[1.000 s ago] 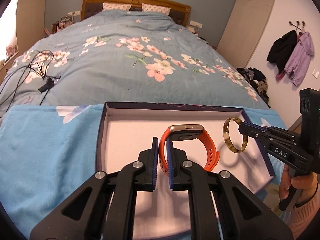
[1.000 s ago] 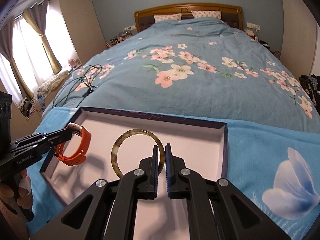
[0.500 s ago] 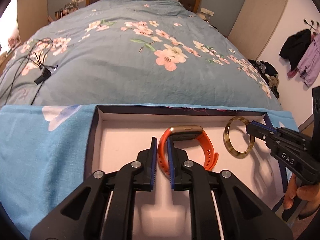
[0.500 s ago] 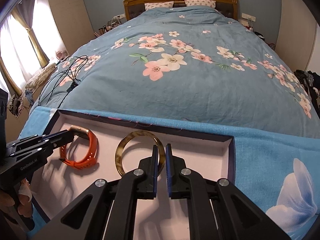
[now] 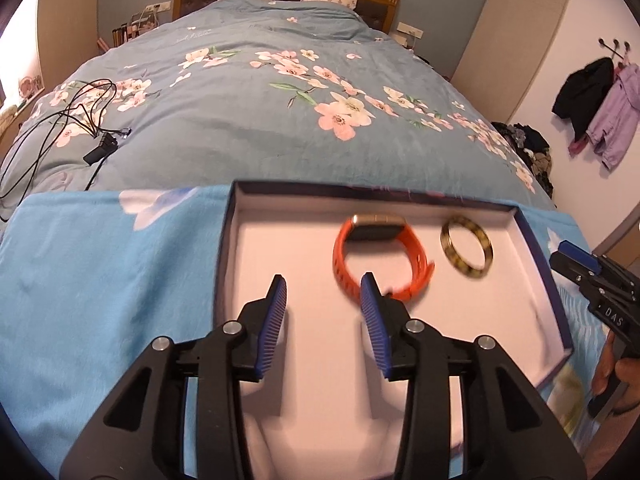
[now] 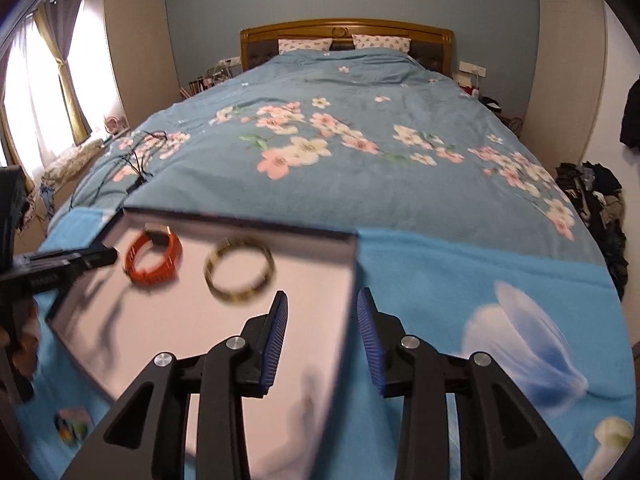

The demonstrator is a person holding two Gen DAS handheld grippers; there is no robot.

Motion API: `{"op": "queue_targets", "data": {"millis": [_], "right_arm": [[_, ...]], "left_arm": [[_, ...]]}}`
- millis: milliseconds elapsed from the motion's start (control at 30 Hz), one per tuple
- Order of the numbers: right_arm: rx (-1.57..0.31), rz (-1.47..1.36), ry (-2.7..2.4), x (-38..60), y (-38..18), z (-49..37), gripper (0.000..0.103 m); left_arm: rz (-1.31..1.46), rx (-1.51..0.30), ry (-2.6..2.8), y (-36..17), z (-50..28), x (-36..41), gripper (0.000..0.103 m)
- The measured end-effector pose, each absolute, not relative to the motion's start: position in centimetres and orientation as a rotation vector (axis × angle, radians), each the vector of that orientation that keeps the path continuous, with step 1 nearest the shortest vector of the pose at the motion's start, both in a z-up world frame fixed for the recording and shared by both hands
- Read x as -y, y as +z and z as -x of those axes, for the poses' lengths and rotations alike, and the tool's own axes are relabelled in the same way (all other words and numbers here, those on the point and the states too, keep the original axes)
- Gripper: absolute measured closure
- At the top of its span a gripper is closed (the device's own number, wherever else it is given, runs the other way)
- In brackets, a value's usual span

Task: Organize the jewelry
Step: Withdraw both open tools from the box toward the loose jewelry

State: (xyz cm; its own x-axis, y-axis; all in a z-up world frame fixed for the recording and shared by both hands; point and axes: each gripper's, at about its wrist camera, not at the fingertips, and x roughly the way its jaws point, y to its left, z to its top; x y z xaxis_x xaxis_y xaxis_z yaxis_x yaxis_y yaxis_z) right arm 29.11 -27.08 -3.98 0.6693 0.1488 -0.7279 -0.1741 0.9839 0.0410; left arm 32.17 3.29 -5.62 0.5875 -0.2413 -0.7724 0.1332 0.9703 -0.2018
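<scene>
**Shallow box holding a watch and a bangle, both tongs open**

A shallow dark-rimmed box (image 5: 230, 240) with a pale floor lies on a light blue towel (image 5: 100, 272) at the foot of a bed with a floral quilt (image 5: 256, 112). Inside the box, toward its far wall, lie an orange watch (image 5: 380, 256) and, just to its right, a mottled bangle (image 5: 466, 252); the two are close but apart. The left gripper (image 5: 323, 294) hovers above the box floor with jaws spread, empty. The right gripper (image 6: 322, 312) is likewise spread and empty, above the box's right rim. A black cable (image 5: 68, 124) lies on the quilt.
</scene>
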Motion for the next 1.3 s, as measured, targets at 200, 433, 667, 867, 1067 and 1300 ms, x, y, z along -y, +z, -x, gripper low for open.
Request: {"op": "queue_targets", "data": {"millis": [200,433,667,867,1067,1300], "right_arm": [[-0.914,0.010,0.242,27.9,-6.5,-29.4,0.095],[-0.907,0.046,0.243,26.7,-6.8,-30.4,0.096],[-0.823,0.013,0.269,27.0,-4.9,-27.9,0.082],[-0.794,0.080,0.454,25.9,-3.9,-21.0,0.076],[-0.861,0.033,0.513,27.0,-5.6,-16.2,0.076],[-0.862,0.014,0.492,27.8,-6.5,-13.9,0.076]], "left_arm": [[0.093,-0.943,-0.269,-6.5,-28.7,-3.5,0.066],[0.058,-0.934,-0.275,-6.6,-26.2,-2.9,0.066],[0.070,-0.833,-0.298,-4.9,-23.1,-3.4,0.058],[0.037,-0.777,-0.379,-3.8,-18.5,-3.0,0.055],[0.035,-0.777,-0.428,-4.0,-14.6,-2.7,0.052],[0.029,-0.774,-0.469,-4.5,-12.1,-1.5,0.049]]}}
